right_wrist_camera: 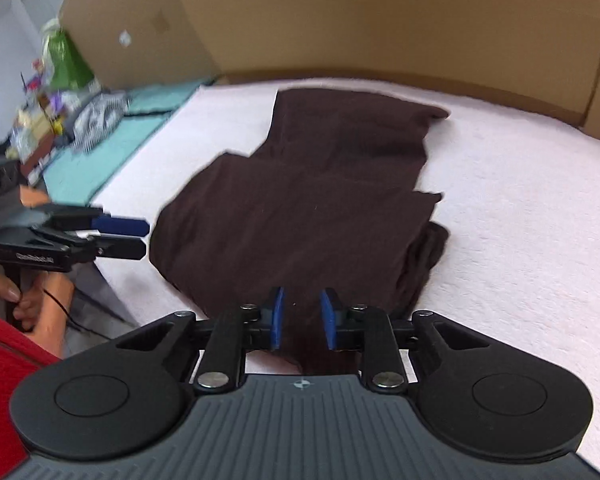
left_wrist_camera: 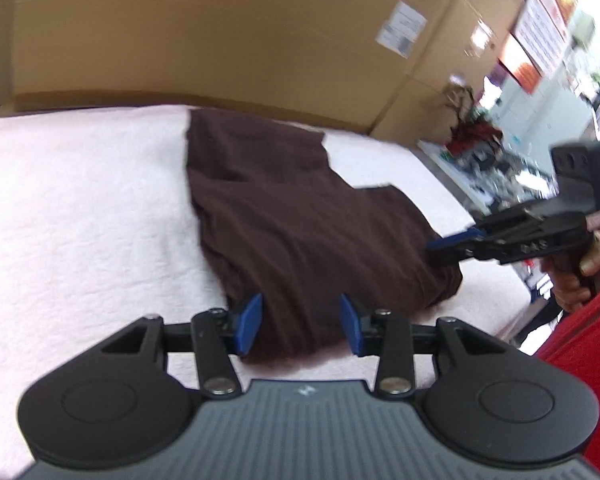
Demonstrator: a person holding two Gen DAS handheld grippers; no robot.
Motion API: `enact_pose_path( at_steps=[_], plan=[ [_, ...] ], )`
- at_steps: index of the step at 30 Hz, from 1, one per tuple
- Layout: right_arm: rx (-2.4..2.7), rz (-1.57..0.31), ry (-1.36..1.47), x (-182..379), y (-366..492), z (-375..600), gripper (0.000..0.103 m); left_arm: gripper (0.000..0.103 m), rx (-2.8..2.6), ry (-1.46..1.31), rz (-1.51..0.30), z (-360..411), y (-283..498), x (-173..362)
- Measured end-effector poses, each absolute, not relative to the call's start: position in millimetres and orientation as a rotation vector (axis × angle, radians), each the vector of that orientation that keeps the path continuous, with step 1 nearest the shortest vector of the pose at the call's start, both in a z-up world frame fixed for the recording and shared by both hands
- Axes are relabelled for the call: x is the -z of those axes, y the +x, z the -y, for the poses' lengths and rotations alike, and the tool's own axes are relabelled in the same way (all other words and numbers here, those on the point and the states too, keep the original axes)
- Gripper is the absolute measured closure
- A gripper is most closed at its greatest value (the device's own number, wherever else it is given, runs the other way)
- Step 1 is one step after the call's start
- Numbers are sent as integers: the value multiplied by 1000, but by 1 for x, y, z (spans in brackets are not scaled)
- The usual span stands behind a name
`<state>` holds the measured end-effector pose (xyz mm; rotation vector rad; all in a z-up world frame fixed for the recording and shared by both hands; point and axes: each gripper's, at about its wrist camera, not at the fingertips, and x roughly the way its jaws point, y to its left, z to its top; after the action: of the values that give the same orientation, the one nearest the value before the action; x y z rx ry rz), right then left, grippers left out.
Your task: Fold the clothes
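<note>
Brown garment [left_wrist_camera: 300,216] lay partly folded on white textured cover [left_wrist_camera: 80,208], cardboard boxes [left_wrist_camera: 220,28] behind. Left gripper [left_wrist_camera: 300,324] sat over garment's near edge, blue pads [left_wrist_camera: 250,322] apart, cloth bunched between them; whether pads pressed cloth could not tell. Right gripper [right_wrist_camera: 302,318] sat low at near hem, pads [right_wrist_camera: 277,317] a narrow gap apart, dark fabric between; grip unclear. Hand [left_wrist_camera: 580,276] held right gripper's handle. Red sleeve [right_wrist_camera: 0,380] at frame edge. Teal cloth [right_wrist_camera: 100,152] beside cover, clutter beyond.
</note>
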<state>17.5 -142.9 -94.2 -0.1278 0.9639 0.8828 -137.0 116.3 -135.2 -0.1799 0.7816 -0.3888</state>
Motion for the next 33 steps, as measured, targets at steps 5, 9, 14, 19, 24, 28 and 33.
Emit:
enact_pose_path(
  at_steps=[5,9,14,19,24,28,33],
  plan=[
    [-833,-978,-48,116,26,157,103,46,338,-273,-835,-138,-130,165],
    [-808,-999,51,120,28,167,103,46,350,-221,-847,-134,-130,161],
    [-784,-1025,145,123,30,179,103,52,326,-232,-849,-148,-137,154],
    [-713,-1065,235,110,37,185,103,73,320,-281,-790,-160,-137,134],
    [-646,-1022,272,104,50,175,75,68,316,-259,-788,-143,-99,142],
    [-569,-1053,297,120,64,172,86,51,320,-283,-822,-152,-89,159],
    [-464,-1054,360,119,67,191,93,59,359,-254,-812,-163,-94,143]
  ],
)
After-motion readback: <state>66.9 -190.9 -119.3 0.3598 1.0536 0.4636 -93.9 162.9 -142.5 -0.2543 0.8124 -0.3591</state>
